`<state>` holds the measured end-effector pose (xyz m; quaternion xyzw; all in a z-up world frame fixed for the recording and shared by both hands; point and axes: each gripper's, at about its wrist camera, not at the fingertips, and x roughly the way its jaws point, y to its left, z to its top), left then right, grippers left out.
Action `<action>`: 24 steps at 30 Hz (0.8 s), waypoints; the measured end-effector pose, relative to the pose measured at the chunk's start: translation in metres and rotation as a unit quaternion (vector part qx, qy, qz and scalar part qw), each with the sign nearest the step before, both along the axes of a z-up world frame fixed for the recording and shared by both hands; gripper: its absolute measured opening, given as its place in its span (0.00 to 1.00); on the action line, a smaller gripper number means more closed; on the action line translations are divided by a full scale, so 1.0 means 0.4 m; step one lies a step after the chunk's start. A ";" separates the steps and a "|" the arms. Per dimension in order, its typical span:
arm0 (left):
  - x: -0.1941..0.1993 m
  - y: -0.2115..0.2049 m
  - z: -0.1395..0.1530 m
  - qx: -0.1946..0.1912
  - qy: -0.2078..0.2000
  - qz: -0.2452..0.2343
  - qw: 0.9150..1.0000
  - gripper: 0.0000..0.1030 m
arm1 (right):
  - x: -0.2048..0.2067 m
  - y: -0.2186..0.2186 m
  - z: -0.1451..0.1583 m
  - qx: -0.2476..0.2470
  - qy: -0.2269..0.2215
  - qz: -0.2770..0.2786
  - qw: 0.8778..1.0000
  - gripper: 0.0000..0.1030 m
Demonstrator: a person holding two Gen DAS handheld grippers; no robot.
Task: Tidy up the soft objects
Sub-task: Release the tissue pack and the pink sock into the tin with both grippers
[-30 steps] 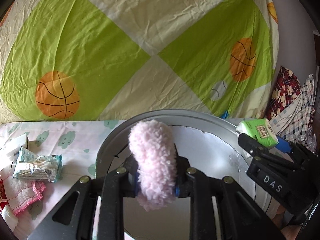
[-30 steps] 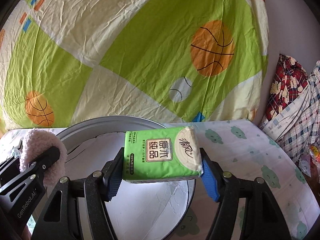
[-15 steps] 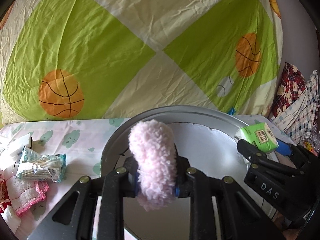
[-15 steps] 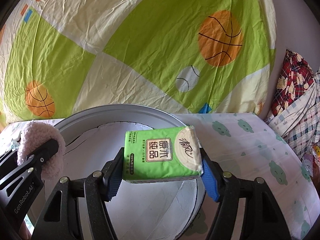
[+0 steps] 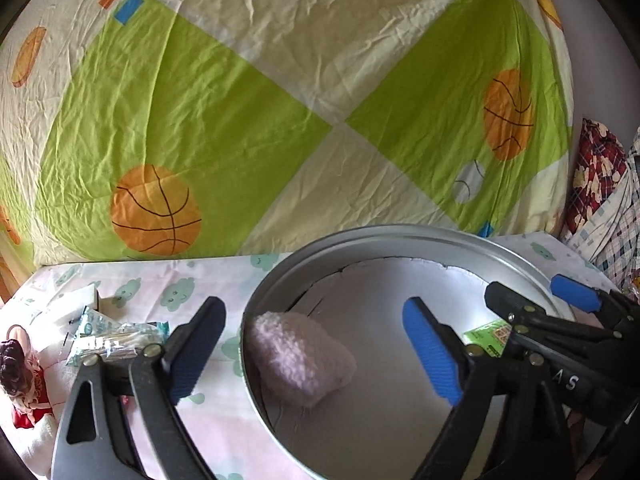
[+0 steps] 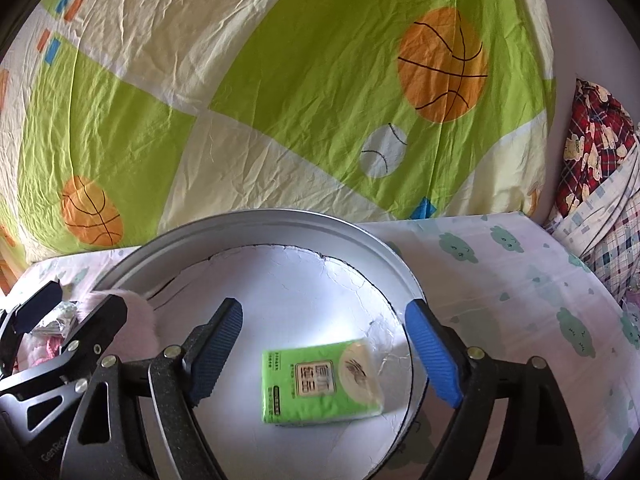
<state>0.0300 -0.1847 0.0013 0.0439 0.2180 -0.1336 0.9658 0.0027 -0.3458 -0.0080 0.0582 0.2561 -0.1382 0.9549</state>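
A round silver tin [image 5: 360, 240] [image 6: 256, 218] with a white floor stands on the cloud-print sheet. A fluffy pink roll [image 5: 298, 356] lies inside it against the left wall; it also shows in the right wrist view [image 6: 134, 320]. A green tissue pack [image 6: 320, 382] lies flat on the tin floor; a corner of it shows in the left wrist view [image 5: 490, 332]. My left gripper [image 5: 316, 352] is open and empty above the pink roll. My right gripper [image 6: 320, 352] is open and empty above the tissue pack.
A packet of cotton swabs [image 5: 114, 338], a small doll in red [image 5: 20, 376] and pink-edged cloth lie on the sheet left of the tin. A basketball-print quilt [image 5: 280, 100] rises behind. Plaid clothes [image 6: 592, 152] are piled at the right.
Both grippers have opened. The pink roll dropped from the left gripper into the tin and the tissue pack dropped from the right gripper onto the tin floor.
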 end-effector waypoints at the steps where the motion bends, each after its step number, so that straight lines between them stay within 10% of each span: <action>1: -0.001 0.004 0.002 0.000 -0.001 0.003 1.000 0.94 | -0.002 -0.002 0.002 0.002 -0.002 0.000 1.000 0.83; 24: -0.033 0.170 0.003 0.020 -0.043 0.090 0.995 0.96 | -0.050 0.027 0.033 -0.018 -0.079 -0.008 0.997 0.83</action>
